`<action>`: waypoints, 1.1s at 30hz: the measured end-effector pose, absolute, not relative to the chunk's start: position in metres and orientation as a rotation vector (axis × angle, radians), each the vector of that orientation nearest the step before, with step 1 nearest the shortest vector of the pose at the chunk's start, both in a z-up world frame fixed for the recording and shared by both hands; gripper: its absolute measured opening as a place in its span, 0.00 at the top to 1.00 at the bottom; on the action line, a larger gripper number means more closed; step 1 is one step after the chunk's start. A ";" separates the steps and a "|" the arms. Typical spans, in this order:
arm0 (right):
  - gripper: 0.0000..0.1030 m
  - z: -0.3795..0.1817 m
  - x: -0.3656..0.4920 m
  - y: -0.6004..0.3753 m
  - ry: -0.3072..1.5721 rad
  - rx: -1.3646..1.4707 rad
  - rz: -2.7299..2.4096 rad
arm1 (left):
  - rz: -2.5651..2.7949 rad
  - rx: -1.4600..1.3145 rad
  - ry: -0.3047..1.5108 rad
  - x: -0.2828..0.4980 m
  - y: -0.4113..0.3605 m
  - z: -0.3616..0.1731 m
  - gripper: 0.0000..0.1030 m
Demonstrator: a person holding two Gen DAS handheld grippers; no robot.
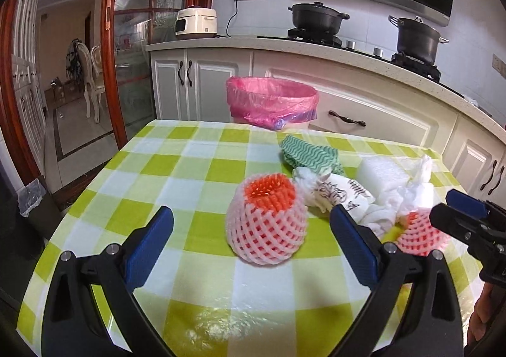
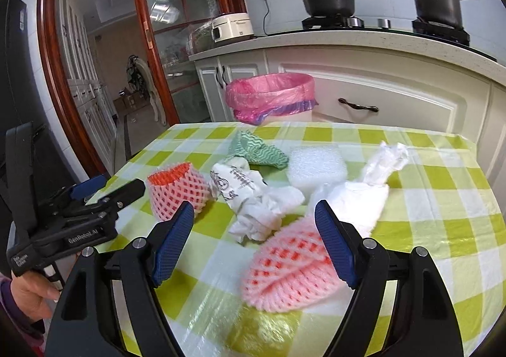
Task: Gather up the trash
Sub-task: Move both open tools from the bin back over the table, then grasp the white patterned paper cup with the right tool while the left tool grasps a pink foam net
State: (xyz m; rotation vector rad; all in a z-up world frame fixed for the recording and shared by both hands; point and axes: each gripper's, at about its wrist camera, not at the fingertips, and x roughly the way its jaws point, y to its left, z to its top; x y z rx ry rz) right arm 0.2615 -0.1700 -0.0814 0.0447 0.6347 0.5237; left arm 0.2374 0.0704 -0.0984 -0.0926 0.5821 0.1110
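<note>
Pink foam nets [image 1: 266, 220] [image 2: 289, 271] lay on the checked table [image 1: 202, 167] before both wide-open, empty claws [image 1: 251, 232] [image 2: 254, 227]

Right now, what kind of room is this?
Most likely a home kitchen: black lidded cooking pots on a gas stove, a white rice cooker on the counter, and a pink-lined trash bin beyond the green checked table.

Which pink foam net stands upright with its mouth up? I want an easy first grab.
The foam net between the left tool's fingers: its orange opening faces up. The other net, by the right tool, lies flattened.
</note>
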 end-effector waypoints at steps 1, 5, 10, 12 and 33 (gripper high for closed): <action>0.28 -0.082 0.264 -0.167 0.637 0.042 0.529 | 0.117 -0.088 0.584 0.239 0.072 -0.100 0.07; 0.33 -0.089 0.276 -0.147 0.668 0.029 0.557 | 0.136 -0.086 0.594 0.242 0.079 -0.106 0.07; 0.35 -0.099 0.288 -0.128 0.695 0.011 0.569 | 0.146 -0.082 0.602 0.243 0.088 -0.111 0.07; 0.35 -0.101 0.294 -0.123 0.699 0.006 0.566 | 0.141 -0.082 0.606 0.244 0.089 -0.112 0.07; 0.46 -0.141 0.358 -0.091 0.897 -0.137 0.497 | 0.147 -0.106 0.594 0.239 0.099 -0.106 0.07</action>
